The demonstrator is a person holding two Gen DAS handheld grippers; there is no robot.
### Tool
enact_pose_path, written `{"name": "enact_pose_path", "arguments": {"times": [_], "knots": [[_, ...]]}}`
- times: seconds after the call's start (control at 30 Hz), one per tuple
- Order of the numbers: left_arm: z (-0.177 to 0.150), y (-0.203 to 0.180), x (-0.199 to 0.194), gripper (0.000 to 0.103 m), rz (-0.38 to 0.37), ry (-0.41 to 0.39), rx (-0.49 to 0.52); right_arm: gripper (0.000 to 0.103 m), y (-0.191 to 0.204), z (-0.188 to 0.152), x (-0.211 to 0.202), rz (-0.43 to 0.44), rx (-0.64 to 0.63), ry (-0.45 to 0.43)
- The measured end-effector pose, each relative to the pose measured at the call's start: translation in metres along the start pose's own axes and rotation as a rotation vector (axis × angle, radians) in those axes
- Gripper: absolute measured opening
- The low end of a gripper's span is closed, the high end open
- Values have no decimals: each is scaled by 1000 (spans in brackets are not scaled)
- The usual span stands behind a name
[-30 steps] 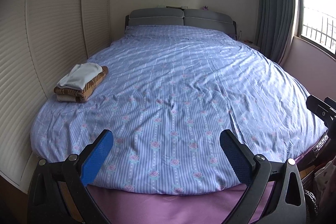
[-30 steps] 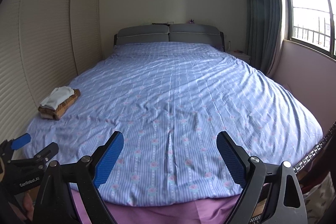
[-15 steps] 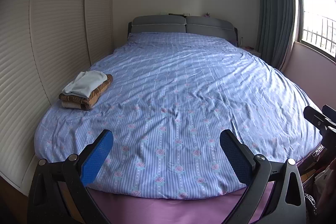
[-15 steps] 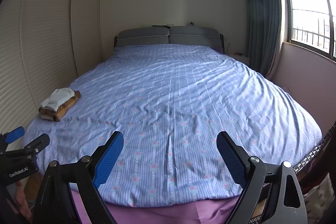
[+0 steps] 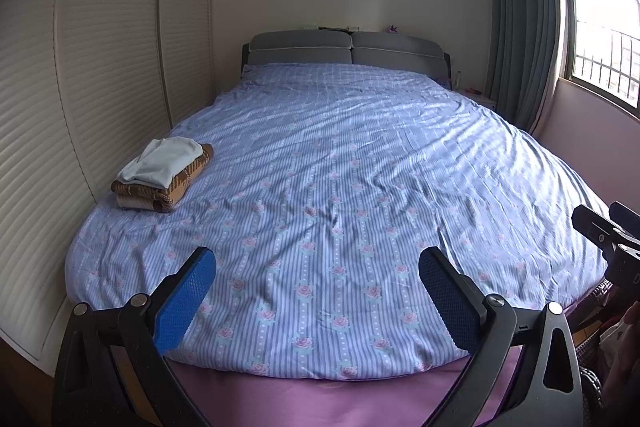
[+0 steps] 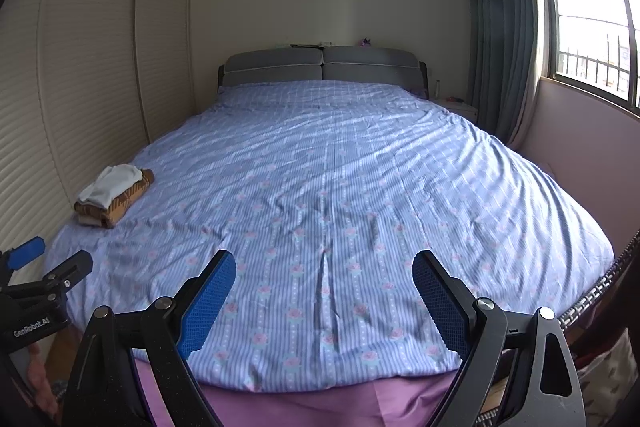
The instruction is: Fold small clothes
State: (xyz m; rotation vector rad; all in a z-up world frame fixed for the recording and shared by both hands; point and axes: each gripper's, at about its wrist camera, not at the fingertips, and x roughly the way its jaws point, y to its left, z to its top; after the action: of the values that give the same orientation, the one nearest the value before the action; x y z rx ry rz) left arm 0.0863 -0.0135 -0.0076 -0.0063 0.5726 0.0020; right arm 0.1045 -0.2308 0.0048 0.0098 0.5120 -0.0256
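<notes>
Tilted up slightly, left gripper [image 5: 316, 291] and right gripper [image 6: 324, 291] gape empty; folded clothes [image 5: 162, 175] far left.

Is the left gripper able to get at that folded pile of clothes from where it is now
Probably yes. The left gripper is open and empty, and only bare striped duvet lies between it and the folded pile, though the pile sits well ahead by the wardrobe side.
</notes>
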Motion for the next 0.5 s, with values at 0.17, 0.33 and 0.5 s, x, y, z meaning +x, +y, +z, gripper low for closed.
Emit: {"name": "enact_pose_path", "arguments": {"times": [0.17,0.33,0.5], "knots": [[0,0,-1,103,2,-2,1,91,0,0,0,-1,-1,1],[1,1,-1,103,4,-1,0,91,-2,0,0,-2,-2,2],[1,1,-1,103,2,-1,0,91,-2,0,0,-4,-2,0]]}}
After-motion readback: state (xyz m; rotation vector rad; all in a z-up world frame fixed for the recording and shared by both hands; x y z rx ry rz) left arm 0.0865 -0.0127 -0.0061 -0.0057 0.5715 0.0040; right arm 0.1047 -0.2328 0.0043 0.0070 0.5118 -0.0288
